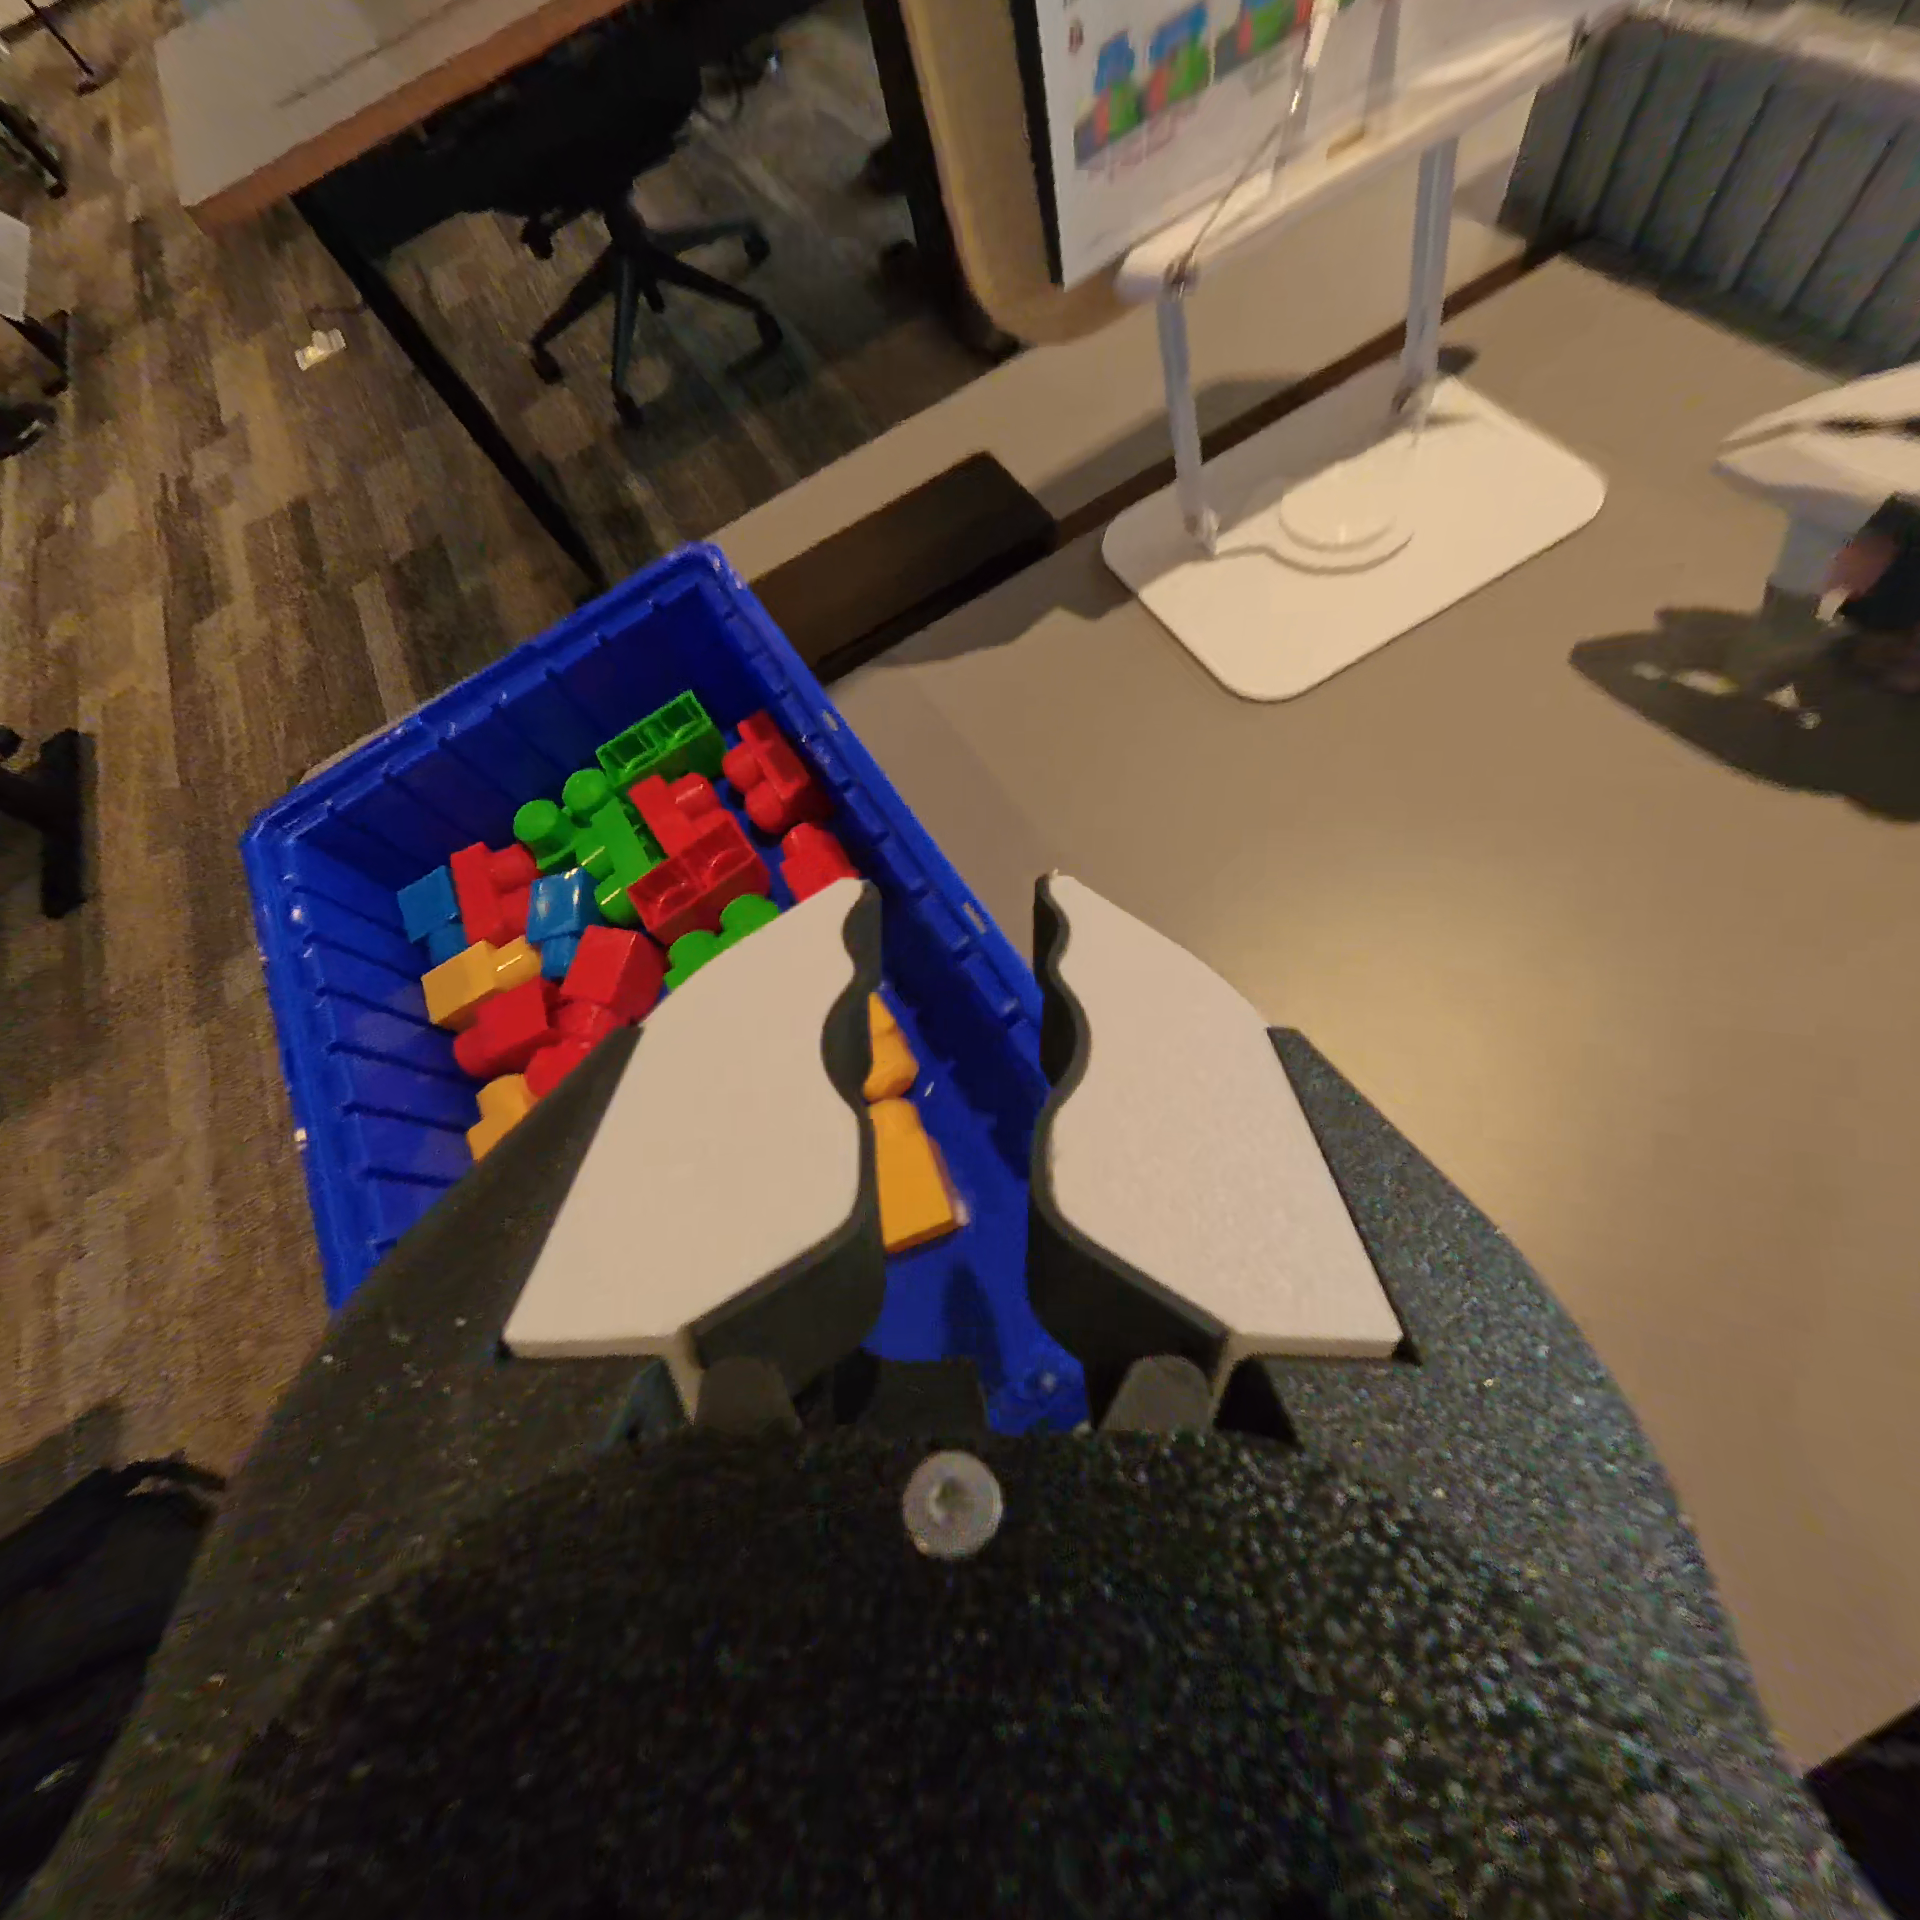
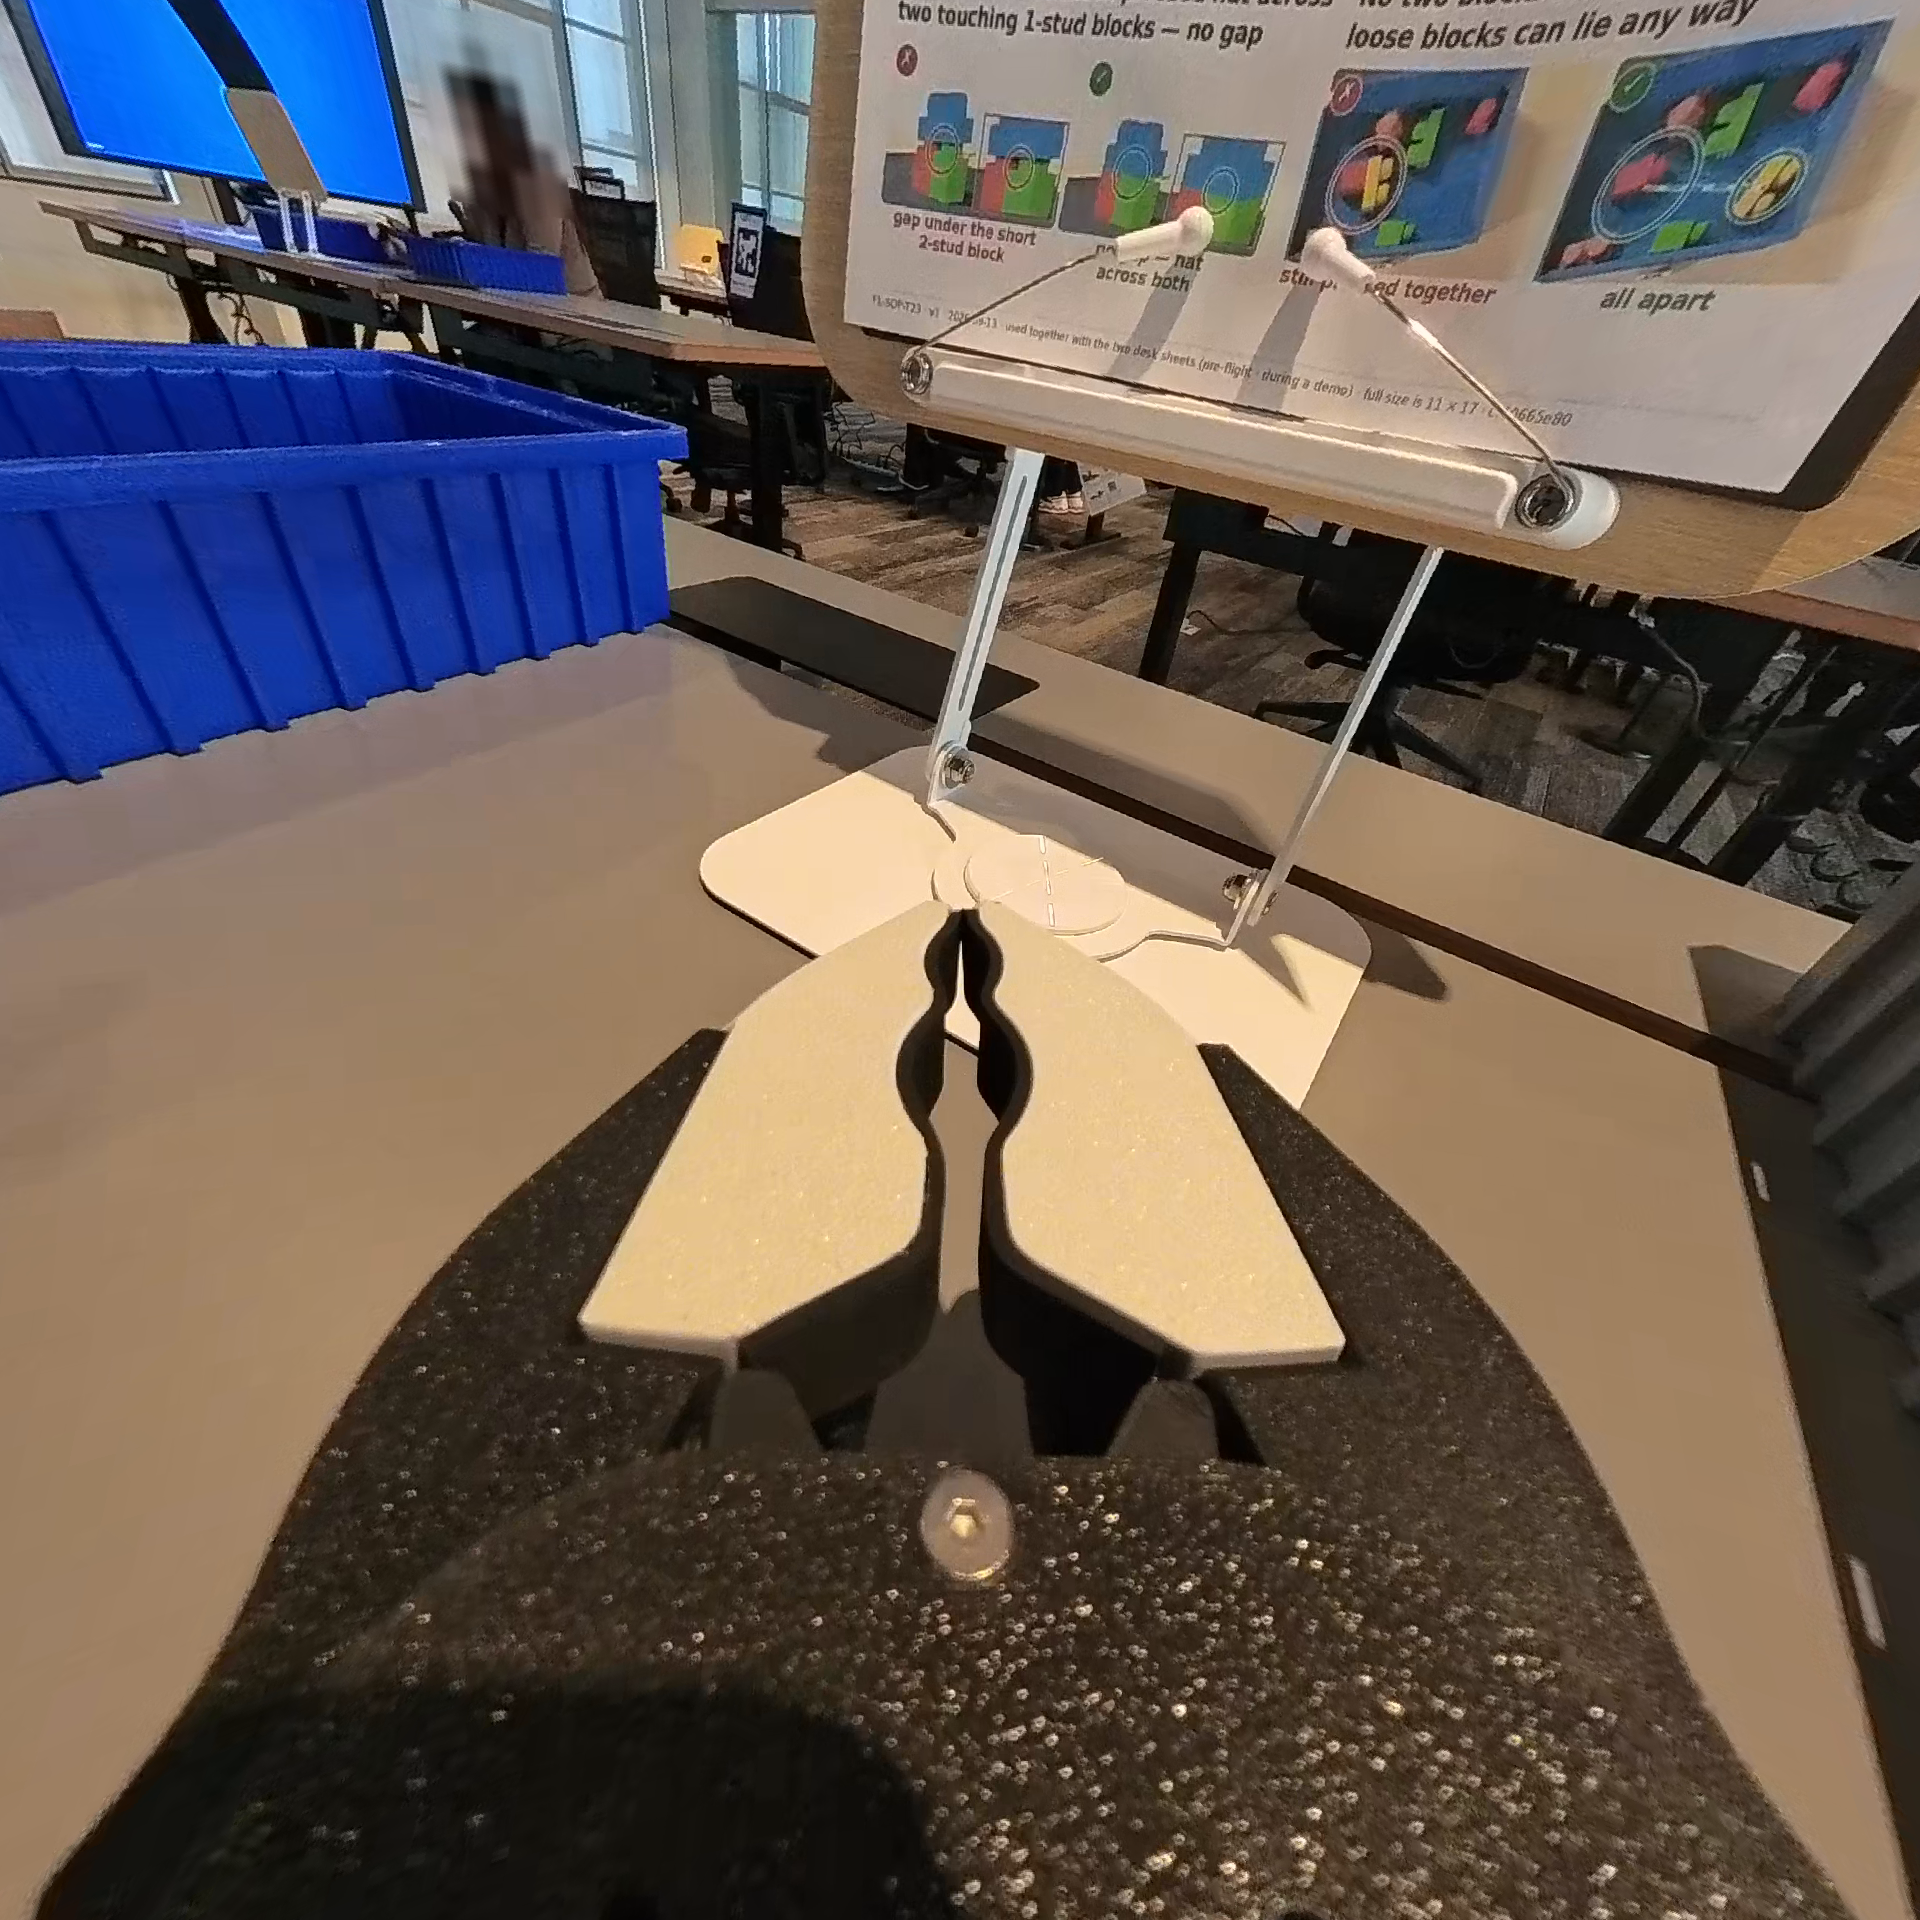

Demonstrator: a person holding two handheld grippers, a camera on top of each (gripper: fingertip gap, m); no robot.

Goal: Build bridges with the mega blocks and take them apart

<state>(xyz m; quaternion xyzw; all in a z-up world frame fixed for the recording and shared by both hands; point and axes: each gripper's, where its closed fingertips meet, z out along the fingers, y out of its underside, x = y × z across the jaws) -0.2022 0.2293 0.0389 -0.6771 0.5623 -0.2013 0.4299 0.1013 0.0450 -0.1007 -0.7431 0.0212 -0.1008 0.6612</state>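
A blue bin (image 1: pixel 343 997) at the table's left edge holds several loose red, green, blue and yellow mega blocks (image 1: pixel 665 862). My left gripper (image 1: pixel 956 904) hangs above the bin's right wall, open and empty, with yellow blocks (image 1: pixel 904 1164) showing between its fingers. My right gripper (image 2: pixel 961 930) is shut and empty, low over the grey table (image 2: pixel 312 987), pointing at the white stand base (image 2: pixel 831 862). The bin also shows in the right wrist view (image 2: pixel 312 582) at far left; its contents are hidden there.
A white stand (image 1: pixel 1351 561) with an instruction sheet (image 2: pixel 1351 208) rises at the table's back. A dark slot (image 1: pixel 914 551) runs along the table's rear. The other gripper (image 1: pixel 1829 478) shows at far right. Office chairs, desks and a blue screen (image 2: pixel 208 94) lie beyond. The tips of one gripper are about 40 cm away from the tips of the other.
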